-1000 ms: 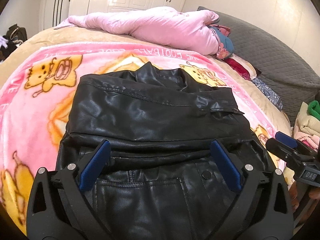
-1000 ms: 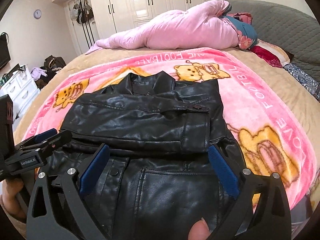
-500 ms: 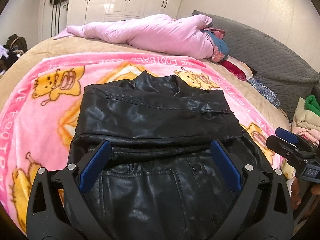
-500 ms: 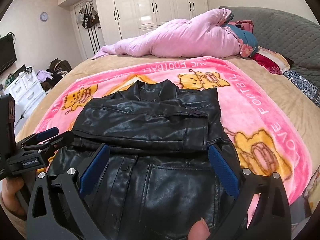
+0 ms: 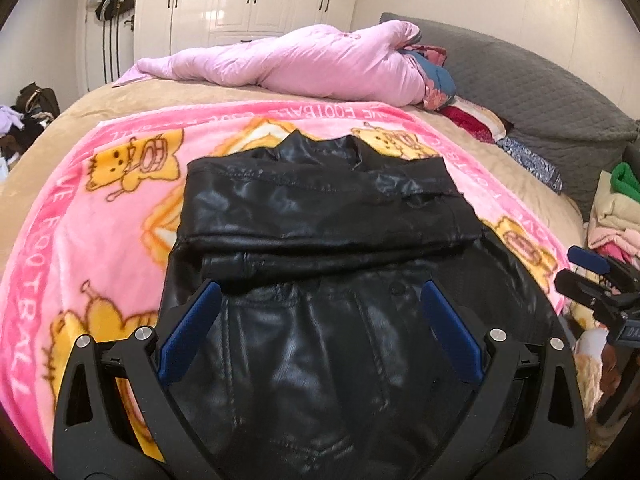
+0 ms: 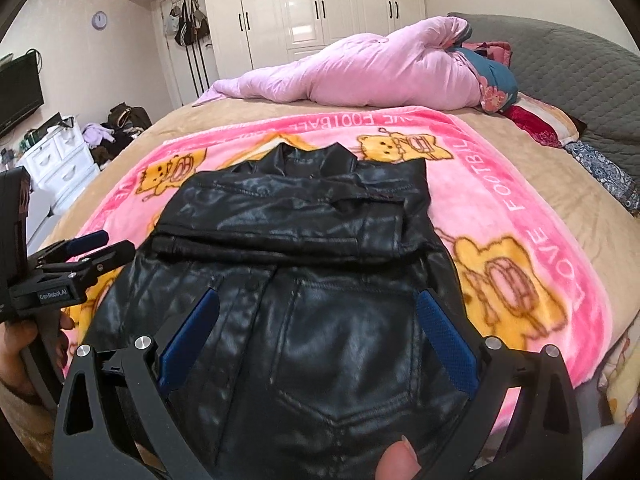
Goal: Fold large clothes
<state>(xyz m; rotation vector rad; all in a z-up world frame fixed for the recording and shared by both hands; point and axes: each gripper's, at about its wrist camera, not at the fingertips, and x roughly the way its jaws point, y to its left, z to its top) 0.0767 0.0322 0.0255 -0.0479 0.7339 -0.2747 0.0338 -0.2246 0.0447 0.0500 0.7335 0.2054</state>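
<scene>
A black leather jacket (image 5: 320, 240) is lying on the pink cartoon blanket (image 5: 100, 220), which is covering the near half of the bed (image 6: 540, 184). The jacket's long axis is running from the bed's near edge toward the far side, and its collar (image 5: 316, 148) is pointing away, toward the rumpled pink duvet (image 5: 304, 64) past the blanket. A sleeve is sitting folded crosswise over the chest, making a thick band across the jacket's width. The hem is hanging nearest, right under both tools.

The left gripper (image 5: 318, 304) is hovering over the jacket's lower half, its blue-padded fingers (image 5: 188, 328) spread wide and grasping nothing. The right gripper (image 6: 318, 312) is doing likewise just beside it, fingers (image 6: 446, 340) released and clear of the leather. A fingertip (image 6: 398, 460) is showing at that tool's base. White wardrobes (image 6: 320, 4) are standing beyond the bed.
</scene>
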